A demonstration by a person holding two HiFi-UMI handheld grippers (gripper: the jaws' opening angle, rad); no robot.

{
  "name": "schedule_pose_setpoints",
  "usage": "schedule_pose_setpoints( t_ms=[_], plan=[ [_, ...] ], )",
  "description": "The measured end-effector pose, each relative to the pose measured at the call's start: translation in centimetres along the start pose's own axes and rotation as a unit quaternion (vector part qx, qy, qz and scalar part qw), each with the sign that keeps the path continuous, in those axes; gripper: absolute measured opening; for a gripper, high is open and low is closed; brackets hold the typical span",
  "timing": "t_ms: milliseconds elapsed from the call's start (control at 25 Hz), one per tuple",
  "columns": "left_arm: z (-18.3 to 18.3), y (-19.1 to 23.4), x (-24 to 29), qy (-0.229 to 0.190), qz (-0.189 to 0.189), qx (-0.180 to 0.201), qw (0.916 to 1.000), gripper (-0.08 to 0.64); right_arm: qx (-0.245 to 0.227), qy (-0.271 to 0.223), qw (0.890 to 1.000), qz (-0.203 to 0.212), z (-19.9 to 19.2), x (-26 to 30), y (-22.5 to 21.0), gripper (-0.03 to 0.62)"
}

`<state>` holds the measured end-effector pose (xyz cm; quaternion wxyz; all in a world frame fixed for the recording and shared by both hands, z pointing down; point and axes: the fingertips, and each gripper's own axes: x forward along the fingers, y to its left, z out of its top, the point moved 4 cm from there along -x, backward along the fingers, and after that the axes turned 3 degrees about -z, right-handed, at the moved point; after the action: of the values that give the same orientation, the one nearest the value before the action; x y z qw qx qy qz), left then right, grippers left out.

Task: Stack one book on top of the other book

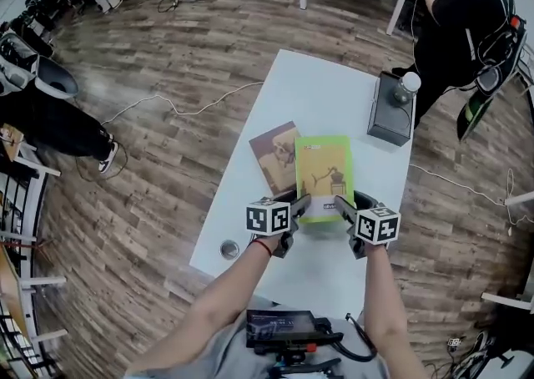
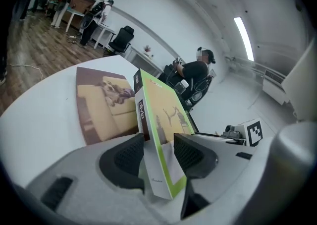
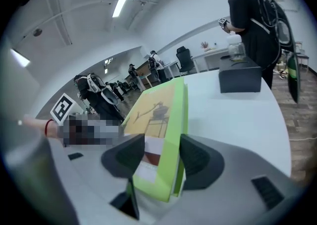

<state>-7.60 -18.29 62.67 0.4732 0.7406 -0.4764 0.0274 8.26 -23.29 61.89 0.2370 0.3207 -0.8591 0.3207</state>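
Green book [image 1: 324,170] lying just right of brown book [image 1: 275,154] over table [image 1: 325,93]; left gripper [image 1: 299,204] and right gripper [image 1: 345,207] pinching its near edge.

Left gripper view: jaws clamping the spine-side corner. Cover looking stiff, glossy, probably slippery.

Right gripper view: jaws closing on the other near corner. Two-corner hold seems to be suiting its weight.

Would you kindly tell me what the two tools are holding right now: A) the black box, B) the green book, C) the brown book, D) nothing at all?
B: the left tool and the right tool each clamp the near edge of the green book, while the brown book lies ungripped on the table.
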Motion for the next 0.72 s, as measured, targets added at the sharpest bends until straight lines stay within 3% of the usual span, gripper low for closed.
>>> schedule_pose_setpoints(
  t_ms=[280, 720],
  plan=[
    [2.1, 3.6, -3.2, -0.031, 0.039, -0.025, 0.9984, 0.196, -0.034, 0.026, 0.998, 0.040, 2.4, 4.5, 3.3, 0.230],
    [2.8, 6.7, -4.5, -0.035, 0.066, -0.052, 0.9958, 0.196, -0.065, 0.056, 0.994, 0.070, 3.9, 8.4, 5.1, 0.230]
  ],
)
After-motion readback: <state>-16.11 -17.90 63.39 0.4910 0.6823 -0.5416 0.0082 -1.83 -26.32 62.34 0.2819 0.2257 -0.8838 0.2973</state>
